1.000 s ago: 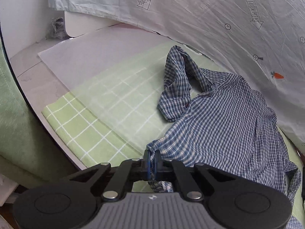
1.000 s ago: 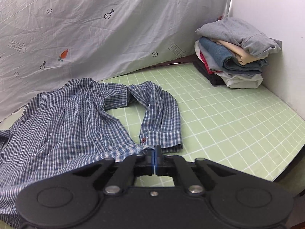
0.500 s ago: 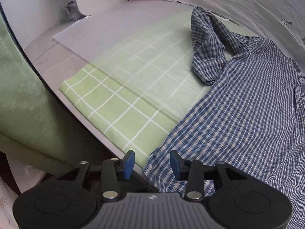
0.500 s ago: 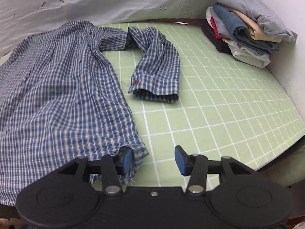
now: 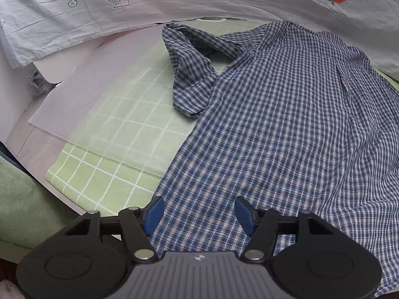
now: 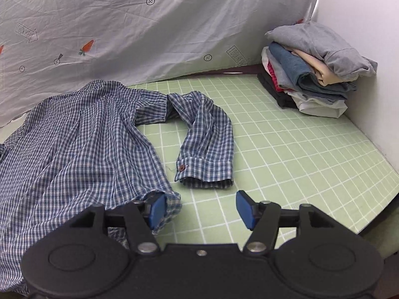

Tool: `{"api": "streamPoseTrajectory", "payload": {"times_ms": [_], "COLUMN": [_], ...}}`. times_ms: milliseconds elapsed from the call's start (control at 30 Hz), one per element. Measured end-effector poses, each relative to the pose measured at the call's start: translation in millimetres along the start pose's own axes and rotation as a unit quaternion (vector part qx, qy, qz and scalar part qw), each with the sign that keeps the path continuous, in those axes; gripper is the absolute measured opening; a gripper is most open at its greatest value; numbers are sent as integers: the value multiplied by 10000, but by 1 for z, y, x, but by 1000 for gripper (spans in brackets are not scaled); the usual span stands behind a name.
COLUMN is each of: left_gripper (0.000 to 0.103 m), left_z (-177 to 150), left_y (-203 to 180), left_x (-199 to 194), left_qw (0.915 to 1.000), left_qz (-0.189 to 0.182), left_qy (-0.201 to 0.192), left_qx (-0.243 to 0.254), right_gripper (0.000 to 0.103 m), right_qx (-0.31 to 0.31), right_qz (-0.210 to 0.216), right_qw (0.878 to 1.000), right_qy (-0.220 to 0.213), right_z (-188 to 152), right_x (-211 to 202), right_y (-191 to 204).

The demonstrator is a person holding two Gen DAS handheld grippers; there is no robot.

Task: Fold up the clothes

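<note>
A blue checked shirt (image 5: 286, 129) lies spread on the green grid mat (image 5: 119, 134), hem toward me. Its left sleeve (image 5: 189, 74) is bent beside the body. My left gripper (image 5: 199, 214) is open and empty, just above the shirt's near-left hem. In the right wrist view the same shirt (image 6: 82, 149) lies at the left, with its right sleeve (image 6: 209, 144) curled on the mat (image 6: 286, 154), cuff toward me. My right gripper (image 6: 200, 209) is open and empty; its left finger (image 6: 157, 209) sits at the shirt's near-right hem corner.
A stack of folded clothes (image 6: 314, 72) stands at the mat's far right corner against a white wall. A pale printed sheet (image 6: 139, 30) hangs along the back. A translucent plastic sheet (image 5: 99, 84) covers the mat's far left. The table edge (image 6: 381, 214) runs close on the right.
Both grippers were shut on the shirt's hem a second ago. They have opened and let go; the hem now lies on the mat and the shirt lies flatter.
</note>
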State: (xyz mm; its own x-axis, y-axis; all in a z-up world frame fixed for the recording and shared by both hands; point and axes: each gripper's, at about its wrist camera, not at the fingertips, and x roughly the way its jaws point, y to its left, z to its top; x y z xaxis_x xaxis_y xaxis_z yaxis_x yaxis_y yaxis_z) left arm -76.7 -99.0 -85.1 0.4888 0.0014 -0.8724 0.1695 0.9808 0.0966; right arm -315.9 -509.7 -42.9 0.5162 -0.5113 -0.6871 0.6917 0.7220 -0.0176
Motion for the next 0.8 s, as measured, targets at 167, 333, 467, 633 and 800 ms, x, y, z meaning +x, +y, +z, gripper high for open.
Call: {"api": "streamPoseTrajectory", "payload": {"times_ms": [167,333,467,633,800], "left_gripper": [63,64,64,64,64], "left_z": [0,-4,-9,-20,-25], "left_y": [-10,-18,-20,-24,-23], "left_x": [4,8,14,29,33], "left_qw": [9999,9996,9993,9979,9976], "left_qz": [-23,-3,-1,140,90], "left_qy": [76,195,315,607,680], "left_qx": [99,189,179,186,63], "right_gripper": [67,69,69,72,72], "right_qx": [8,-131,-136,-192,-27], "right_qz": [96,44,41,-44,-87], "right_qw": [9998,9997,9998,9997,9993], "right_qy": [-144,-214,-115,173,353], "right_z": [6,5,3,-4,-11], "right_x": [-17,-23,-21,-16,-13], "right_y": [-5,-5,-9,-17,-26]}}
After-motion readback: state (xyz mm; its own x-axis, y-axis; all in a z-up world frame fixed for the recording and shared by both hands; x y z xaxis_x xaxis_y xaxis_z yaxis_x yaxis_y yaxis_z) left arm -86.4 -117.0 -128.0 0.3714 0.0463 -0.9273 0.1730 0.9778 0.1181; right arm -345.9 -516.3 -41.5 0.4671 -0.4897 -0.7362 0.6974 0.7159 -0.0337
